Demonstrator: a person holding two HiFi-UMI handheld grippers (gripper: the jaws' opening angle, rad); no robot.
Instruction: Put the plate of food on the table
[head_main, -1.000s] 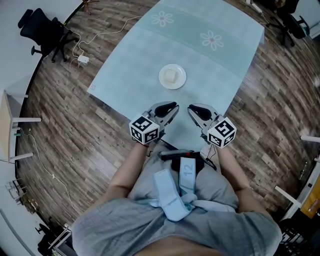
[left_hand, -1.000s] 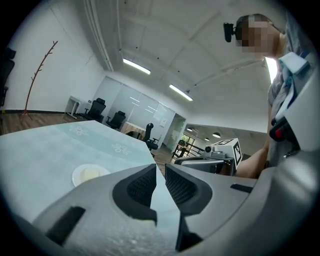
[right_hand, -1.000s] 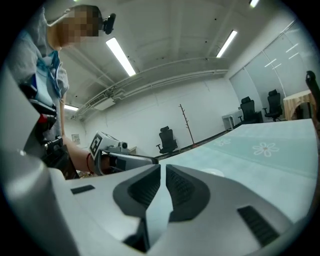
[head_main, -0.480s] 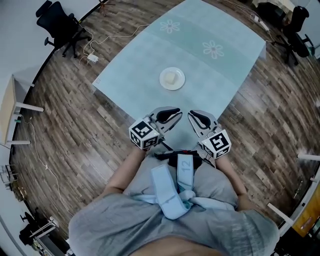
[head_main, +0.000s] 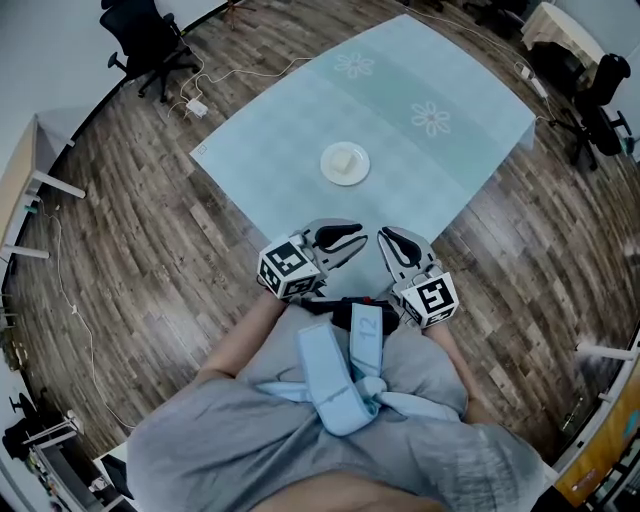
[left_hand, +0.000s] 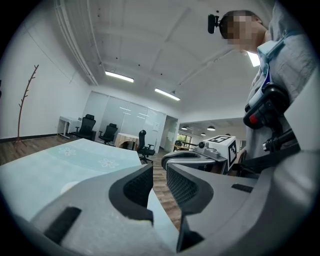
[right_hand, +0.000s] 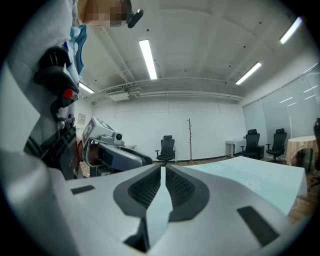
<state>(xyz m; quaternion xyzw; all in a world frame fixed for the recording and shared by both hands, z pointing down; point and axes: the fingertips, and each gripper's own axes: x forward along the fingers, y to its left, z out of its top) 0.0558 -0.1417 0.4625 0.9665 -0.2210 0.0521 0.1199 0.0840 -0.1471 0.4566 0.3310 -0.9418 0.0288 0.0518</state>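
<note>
A small white plate (head_main: 345, 163) with a pale piece of food on it stands near the middle of the light-green table (head_main: 290, 130). Both grippers hang close to the person's waist, off the table's near corner and well short of the plate. My left gripper (head_main: 358, 240) points right and my right gripper (head_main: 384, 238) points left, tips almost facing. In the left gripper view my left gripper (left_hand: 159, 172) has its jaws nearly together with nothing between them. The right gripper (right_hand: 164, 172) is likewise shut and empty in its own view.
Wood floor surrounds the table. Black office chairs stand at the far left (head_main: 150, 35) and far right (head_main: 605, 100). A white desk (head_main: 25, 190) sits at the left edge, with cables (head_main: 230, 72) on the floor nearby. A black device (head_main: 350, 312) hangs at the person's chest.
The person has backed away from the table; both grippers have drawn back towards the body, farther from the plate. The plate has stayed where it stands.
</note>
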